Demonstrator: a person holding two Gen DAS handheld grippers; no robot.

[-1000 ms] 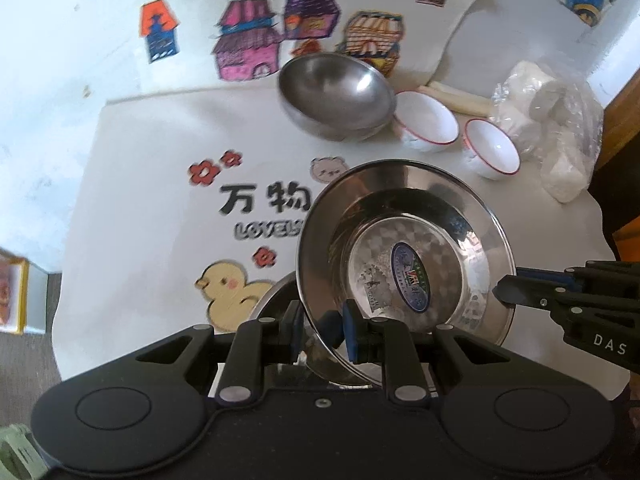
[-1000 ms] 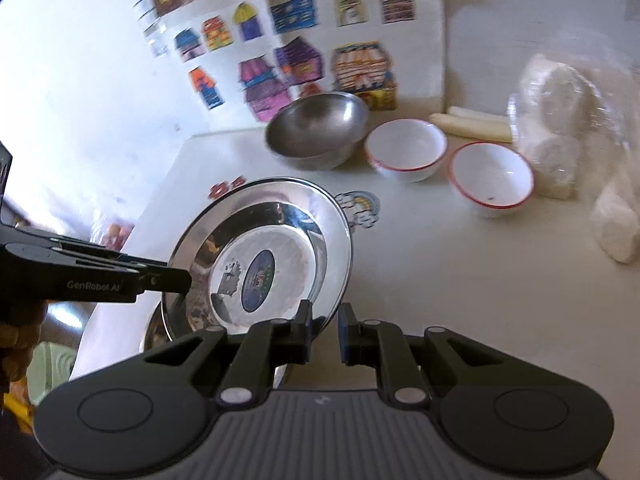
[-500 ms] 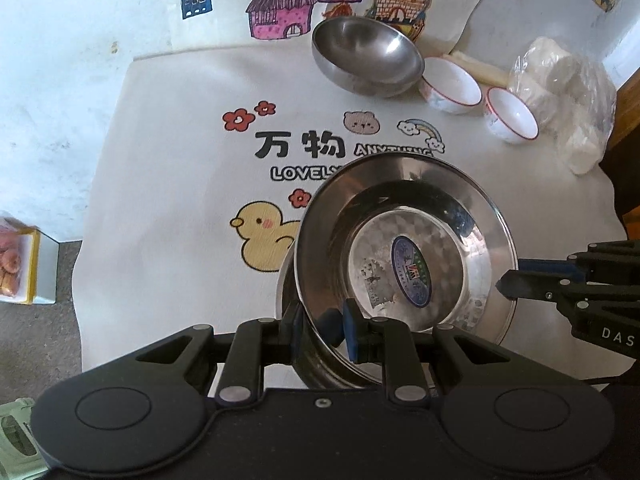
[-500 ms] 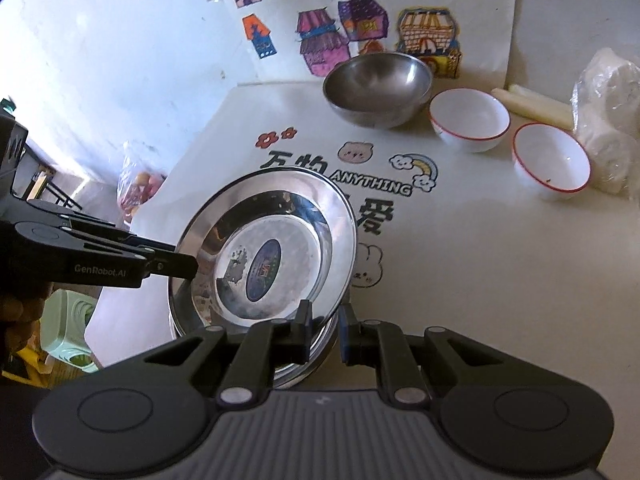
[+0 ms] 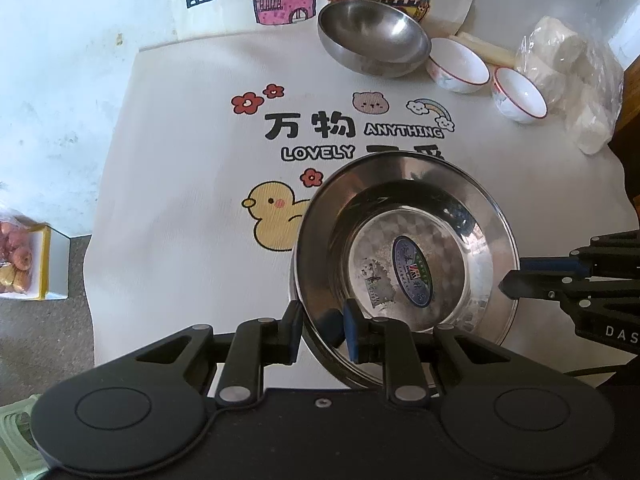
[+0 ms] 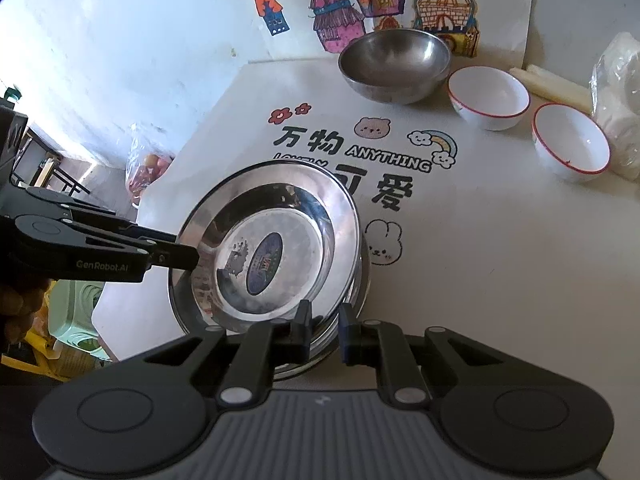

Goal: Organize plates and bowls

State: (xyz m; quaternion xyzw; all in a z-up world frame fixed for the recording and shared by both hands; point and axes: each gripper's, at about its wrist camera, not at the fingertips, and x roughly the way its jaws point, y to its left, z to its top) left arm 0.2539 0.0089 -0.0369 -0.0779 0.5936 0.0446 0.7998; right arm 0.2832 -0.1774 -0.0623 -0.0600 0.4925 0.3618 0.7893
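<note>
only the right view shows plates stacked under the plate; left tool and right tool both grasp its rim.

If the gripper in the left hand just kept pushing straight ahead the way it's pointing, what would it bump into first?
Nothing new: the left gripper is already clamped on the near rim of the steel plate. Straight on, it would likely press that plate onto the plates stacked under it, then the tablecloth; depth is hard to judge.

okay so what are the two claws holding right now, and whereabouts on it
Both claws hold the same steel plate by its rim: the left claw pinches the near edge, the right claw the opposite edge. It sits on another plate.
</note>
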